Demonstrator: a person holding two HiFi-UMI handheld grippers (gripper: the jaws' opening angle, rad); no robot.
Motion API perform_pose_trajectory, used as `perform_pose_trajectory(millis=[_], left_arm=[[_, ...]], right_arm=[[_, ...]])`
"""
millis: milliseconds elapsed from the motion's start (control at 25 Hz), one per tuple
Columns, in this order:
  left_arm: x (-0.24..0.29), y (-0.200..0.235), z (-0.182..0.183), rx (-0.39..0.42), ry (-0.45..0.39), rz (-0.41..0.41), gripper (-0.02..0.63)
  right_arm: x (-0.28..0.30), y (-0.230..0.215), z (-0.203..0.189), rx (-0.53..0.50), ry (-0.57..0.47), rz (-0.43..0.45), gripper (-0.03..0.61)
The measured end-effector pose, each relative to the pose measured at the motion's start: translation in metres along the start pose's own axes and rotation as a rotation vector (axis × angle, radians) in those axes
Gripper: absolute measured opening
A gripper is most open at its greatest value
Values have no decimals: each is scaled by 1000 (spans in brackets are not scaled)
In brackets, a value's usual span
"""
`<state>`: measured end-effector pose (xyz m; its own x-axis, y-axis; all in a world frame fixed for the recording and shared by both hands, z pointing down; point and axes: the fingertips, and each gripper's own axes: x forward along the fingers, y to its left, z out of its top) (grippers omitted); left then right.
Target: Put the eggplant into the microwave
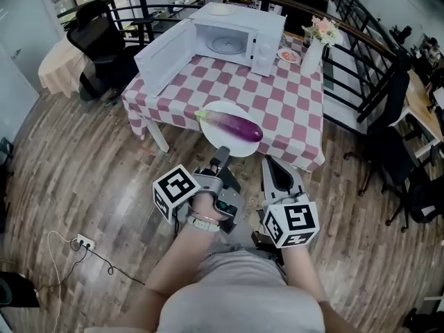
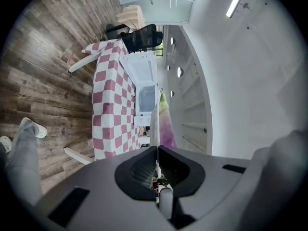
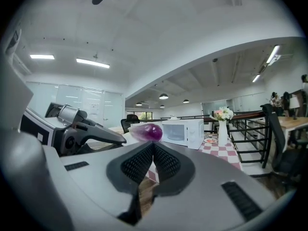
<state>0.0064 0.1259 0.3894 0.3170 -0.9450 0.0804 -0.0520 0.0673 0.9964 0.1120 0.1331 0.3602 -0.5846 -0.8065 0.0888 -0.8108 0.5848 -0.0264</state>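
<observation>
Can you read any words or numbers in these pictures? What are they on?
No text can be read anywhere.
The marker cubes show only black-and-white square patterns, not words.
On the microwave, the control panel markings are too small to read.

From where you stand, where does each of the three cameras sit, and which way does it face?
Head view: on the person's head, looking down at the eggplant on its plate and the open microwave; arms, the left gripper and the right gripper show.
Left gripper view: on that gripper, rolled sideways, looking along fingers shut on the plate rim toward the microwave; a leg shows.
Right gripper view: on that gripper, level, facing the microwave; its shut fingers and the left gripper show.
Shared: all three see eggplant and microwave.
</observation>
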Motion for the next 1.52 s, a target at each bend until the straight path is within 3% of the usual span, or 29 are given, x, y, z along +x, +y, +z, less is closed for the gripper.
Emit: perform_pose_trajectory(millis=[800, 1160, 1520], left_arm=[[109, 11, 94, -5, -17, 26, 15], [174, 12, 138, -11, 1, 56, 15], [231, 16, 172, -12, 10, 76, 15]], right_arm=[[143, -46, 1, 115, 3, 2, 25], [219, -75, 10, 143, 8, -13, 25], [283, -87, 13, 124, 22, 35, 26]])
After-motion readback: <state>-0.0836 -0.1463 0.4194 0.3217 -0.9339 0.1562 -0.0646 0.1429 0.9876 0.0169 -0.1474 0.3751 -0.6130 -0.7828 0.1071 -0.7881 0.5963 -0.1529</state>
